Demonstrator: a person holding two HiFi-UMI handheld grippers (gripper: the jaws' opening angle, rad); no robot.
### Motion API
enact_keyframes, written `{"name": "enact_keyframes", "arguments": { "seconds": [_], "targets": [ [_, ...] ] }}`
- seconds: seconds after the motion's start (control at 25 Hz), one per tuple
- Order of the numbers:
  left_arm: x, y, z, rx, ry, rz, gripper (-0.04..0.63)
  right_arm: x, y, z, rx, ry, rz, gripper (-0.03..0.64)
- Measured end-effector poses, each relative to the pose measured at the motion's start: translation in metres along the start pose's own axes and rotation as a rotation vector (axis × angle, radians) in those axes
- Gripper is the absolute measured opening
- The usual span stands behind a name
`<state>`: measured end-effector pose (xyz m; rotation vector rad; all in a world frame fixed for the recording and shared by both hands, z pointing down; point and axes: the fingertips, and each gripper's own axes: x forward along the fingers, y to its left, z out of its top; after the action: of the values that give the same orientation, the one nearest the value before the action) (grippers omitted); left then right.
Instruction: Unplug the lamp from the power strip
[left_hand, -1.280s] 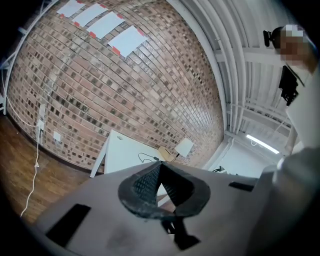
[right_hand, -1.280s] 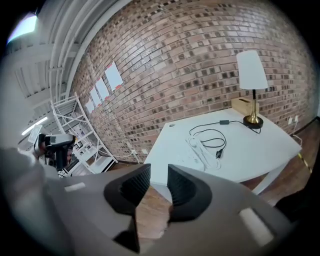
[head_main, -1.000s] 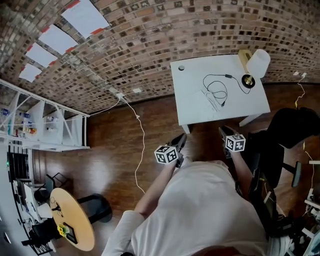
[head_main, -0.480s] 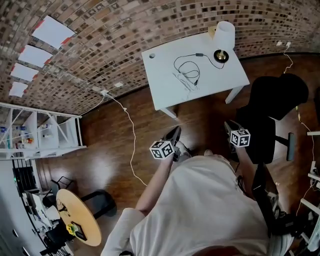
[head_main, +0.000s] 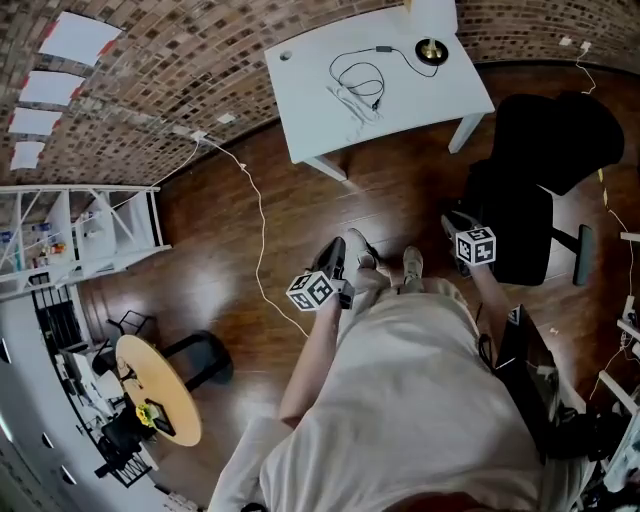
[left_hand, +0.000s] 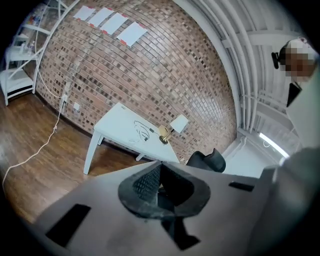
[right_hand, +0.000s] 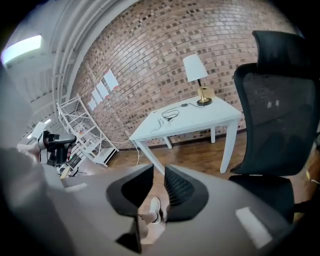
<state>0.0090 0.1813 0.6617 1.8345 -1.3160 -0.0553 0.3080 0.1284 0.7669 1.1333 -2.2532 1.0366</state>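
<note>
A white table (head_main: 400, 95) stands far ahead by the brick wall. On it are a lamp (head_main: 432, 30) with a white shade and brass base, its looped black cord (head_main: 355, 78) and a pale power strip (head_main: 350, 100). My left gripper (head_main: 327, 272) and right gripper (head_main: 460, 232) hang over the wooden floor, well short of the table. In the left gripper view the left gripper (left_hand: 160, 169) is shut on nothing, with the lamp (left_hand: 176, 125) far off. The right gripper (right_hand: 159, 175) has a narrow gap, its jaws are closing, and nothing is held; its view shows the lamp (right_hand: 196, 70) and table (right_hand: 200, 120).
A black office chair (head_main: 540, 170) stands right of me, close to the right gripper, and fills the right of its view (right_hand: 275, 125). A white cable (head_main: 262, 230) trails across the floor from the wall. A white shelf (head_main: 70, 240) and a round yellow table (head_main: 160, 390) stand at the left.
The table and lamp have slid up to the top edge of the head view. Both grippers sit lower in the frame, and the person's shoes have come into sight.
</note>
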Motion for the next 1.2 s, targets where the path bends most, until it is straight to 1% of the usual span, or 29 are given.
{"name": "enact_keyframes", "arguments": {
  "seconds": [0.12,0.24,0.32,0.4,0.68,0.76,0.92,1.04,1.12,1.2],
  "targets": [
    [-0.022,-0.002,-0.004,-0.007,-0.055,-0.006,0.002,0.0,0.015,-0.023,-0.005,0.035,0.026,0.057],
    [-0.032,0.009,-0.006,-0.006,-0.078,0.006,0.002,0.005,0.029,-0.033,-0.029,0.065,0.04,0.055],
    [-0.034,0.018,-0.013,-0.014,-0.076,0.017,0.003,0.008,0.036,-0.041,-0.069,0.098,0.05,0.054],
    [-0.031,0.024,-0.021,-0.006,-0.061,0.026,0.003,0.008,0.041,-0.045,-0.1,0.12,0.06,0.054],
    [-0.023,0.054,-0.023,0.003,-0.024,0.03,0.003,0.017,0.05,-0.034,-0.094,0.116,0.04,0.054],
    [-0.022,0.071,-0.027,0.012,-0.001,0.05,0.003,0.023,0.053,-0.036,-0.101,0.128,0.034,0.054],
    [-0.025,0.11,-0.044,0.023,0.085,0.101,0.003,0.038,0.053,-0.049,-0.093,0.158,-0.005,0.053],
    [-0.03,0.135,-0.053,0.031,0.141,0.124,0.003,0.05,0.059,-0.051,-0.091,0.164,-0.025,0.052],
    [-0.032,0.152,-0.06,0.028,0.18,0.134,0.003,0.056,0.066,-0.048,-0.085,0.16,-0.028,0.051],
    [-0.035,0.173,-0.071,0.026,0.231,0.146,0.003,0.068,0.073,-0.053,-0.072,0.178,-0.023,0.046]
  ]
}}
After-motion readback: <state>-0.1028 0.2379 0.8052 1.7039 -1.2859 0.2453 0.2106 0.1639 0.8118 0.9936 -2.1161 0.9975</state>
